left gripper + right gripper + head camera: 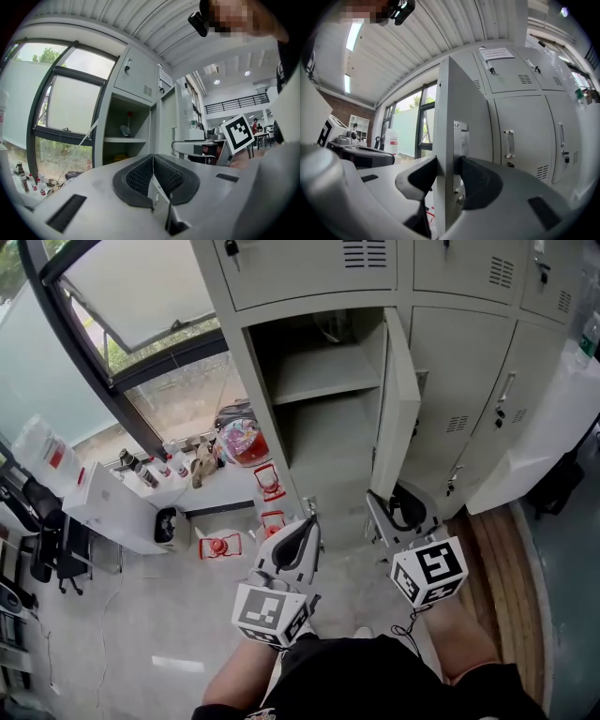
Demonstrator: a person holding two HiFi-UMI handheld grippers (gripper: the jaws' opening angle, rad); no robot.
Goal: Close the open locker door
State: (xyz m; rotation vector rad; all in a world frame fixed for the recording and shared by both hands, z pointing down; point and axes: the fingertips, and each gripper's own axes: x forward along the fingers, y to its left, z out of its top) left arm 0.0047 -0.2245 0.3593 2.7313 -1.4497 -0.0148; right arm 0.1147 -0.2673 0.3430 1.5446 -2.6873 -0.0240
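Note:
The grey locker [323,399] stands open, with a shelf inside. Its door [401,399] swings out toward me, edge-on. My right gripper [394,507] straddles the door's free edge low down. In the right gripper view the door [459,103] and its latch plate run up between the two dark pads of the right gripper [449,171], which stand wide and close on either side without clearly pressing. My left gripper [305,521] hangs in front of the open compartment, shut and empty. In the left gripper view the left gripper [153,161] shows its pads meeting, with the open locker [124,136] beyond.
Closed lockers [469,381] stand right of the open one. A white table [202,493] with bottles and a bag sits left under the window. Red items [220,545] lie on the floor. A white box [108,507] and a dark chair [56,540] are far left.

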